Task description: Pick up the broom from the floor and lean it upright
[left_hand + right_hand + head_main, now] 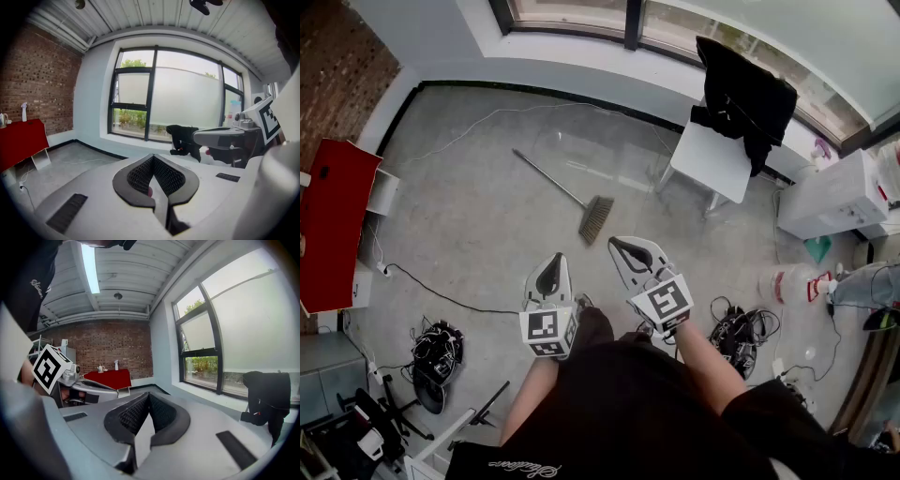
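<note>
The broom (572, 195) lies flat on the grey floor, its thin handle running up-left and its brown bristle head (596, 219) nearest me. My left gripper (555, 262) is held in the air short of the bristles, a little to their left, and is shut with nothing in it. The right gripper (619, 247) hovers just right of the bristle head, also shut and empty. In the left gripper view the jaws (152, 158) meet at the tip; in the right gripper view they (149, 395) do the same. Neither gripper view shows the broom.
A white table (712, 159) with a black jacket (742, 92) draped behind it stands right of the broom. A red table (333, 220) is at the left wall, a white cabinet (834, 197) at the right. Cables (441, 295) and black bags (439, 356) lie on the floor.
</note>
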### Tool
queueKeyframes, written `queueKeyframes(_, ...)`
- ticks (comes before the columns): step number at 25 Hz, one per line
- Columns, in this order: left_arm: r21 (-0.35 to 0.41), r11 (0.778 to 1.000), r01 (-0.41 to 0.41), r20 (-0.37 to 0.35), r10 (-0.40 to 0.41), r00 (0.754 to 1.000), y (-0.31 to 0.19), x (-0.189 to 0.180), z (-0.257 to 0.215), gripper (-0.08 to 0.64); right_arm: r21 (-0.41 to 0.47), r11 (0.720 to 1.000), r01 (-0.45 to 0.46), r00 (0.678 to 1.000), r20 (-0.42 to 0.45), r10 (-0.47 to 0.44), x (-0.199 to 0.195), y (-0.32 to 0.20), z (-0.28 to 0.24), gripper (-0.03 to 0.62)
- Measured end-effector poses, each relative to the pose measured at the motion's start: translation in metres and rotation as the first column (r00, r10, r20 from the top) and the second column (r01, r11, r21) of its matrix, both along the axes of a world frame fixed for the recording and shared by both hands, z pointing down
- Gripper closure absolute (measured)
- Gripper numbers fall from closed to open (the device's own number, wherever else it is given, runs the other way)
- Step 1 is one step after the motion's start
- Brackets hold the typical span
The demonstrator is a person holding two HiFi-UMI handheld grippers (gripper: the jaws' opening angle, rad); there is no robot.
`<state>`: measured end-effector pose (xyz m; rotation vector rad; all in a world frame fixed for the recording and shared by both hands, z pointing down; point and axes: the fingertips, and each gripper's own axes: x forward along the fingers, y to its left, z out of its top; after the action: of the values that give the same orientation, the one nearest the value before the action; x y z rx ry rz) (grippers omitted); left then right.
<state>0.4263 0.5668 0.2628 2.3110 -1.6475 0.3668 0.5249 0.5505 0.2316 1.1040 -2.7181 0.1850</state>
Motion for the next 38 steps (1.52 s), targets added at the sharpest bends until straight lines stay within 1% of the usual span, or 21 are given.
queueKeyframes(4,-0.012,1.0,-0.014,-0.01,0.014,1.0,-0.022,-0.028,0.005,0.554,0.017,1.0,0.008,0.999,-0.039,-0.007,-0.031,-0.022,0.004,0.584)
queueKeyframes(8,-0.024,0.999,-0.035,-0.017,0.035,0.999,-0.042,-0.056,0.005,0.554,-0.021,1.0,-0.018,0.999,-0.046,0.017,-0.056,-0.039,0.005,0.584)
queueKeyframes(11,-0.03,0.999,-0.022,-0.034,0.021,0.999,-0.063,-0.075,0.006,0.554,-0.02,0.999,-0.03,0.996,-0.089,0.028,-0.067,-0.057,0.005,0.584)
queueKeyframes(14,-0.036,0.999,-0.002,-0.052,0.0,0.999,-0.083,-0.088,0.01,0.554,-0.037,0.999,-0.019,0.992,-0.126,0.015,-0.076,-0.074,0.009,0.584)
queueKeyframes(18,-0.047,0.998,0.038,-0.086,-0.042,0.995,-0.106,-0.094,0.017,0.554,-0.069,0.997,0.021,0.984,-0.176,-0.033,-0.08,-0.097,0.02,0.584)
queueKeyframes(21,-0.056,0.995,0.079,-0.086,-0.083,0.993,-0.136,-0.103,0.021,0.554,-0.081,0.994,0.076,0.978,-0.187,-0.09,-0.088,-0.131,0.024,0.584)
queueKeyframes(26,-0.084,0.984,0.157,-0.039,-0.161,0.986,-0.185,-0.134,0.027,0.554,-0.1,0.98,0.172,0.967,-0.175,-0.187,-0.115,-0.191,0.031,0.584)
queueKeyframes(28,-0.096,0.979,0.182,-0.004,-0.183,0.983,-0.203,-0.152,0.028,0.554,-0.095,0.972,0.216,0.96,-0.16,-0.229,-0.133,-0.214,0.028,0.584)
queueKeyframes(29,-0.105,0.978,0.181,0.022,-0.18,0.983,-0.212,-0.159,0.028,0.554,-0.091,0.966,0.241,0.955,-0.157,-0.253,-0.142,-0.225,0.028,0.584)
queueKeyframes(32,-0.147,0.981,0.128,0.129,-0.109,0.986,-0.232,-0.179,0.014,0.554,-0.106,0.944,0.313,0.931,-0.163,-0.327,-0.162,-0.248,0.034,0.584)
queueKeyframes(33,-0.166,0.981,0.101,0.171,-0.072,0.983,-0.237,-0.189,0.001,0.554,-0.119,0.935,0.335,0.922,-0.163,-0.351,-0.169,-0.256,0.035,0.584)
queueKeyframes(35,-0.211,0.977,0.04,0.247,0.013,0.969,-0.241,-0.213,-0.038,0.554,-0.146,0.911,0.385,0.902,-0.149,-0.405,-0.182,-0.271,0.031,0.584)
queueKeyframes(36,-0.241,0.971,0.006,0.275,0.063,0.959,-0.24,-0.225,-0.058,0.554,-0.155,0.896,0.417,0.888,-0.139,-0.437,-0.189,-0.277,0.028,0.584)
queueKeyframes(38,-0.314,0.948,-0.051,0.304,0.151,0.941,-0.235,-0.249,-0.087,0.554,-0.147,0.869,0.473,0.858,-0.145,-0.492,-0.207,-0.289,0.023,0.584)
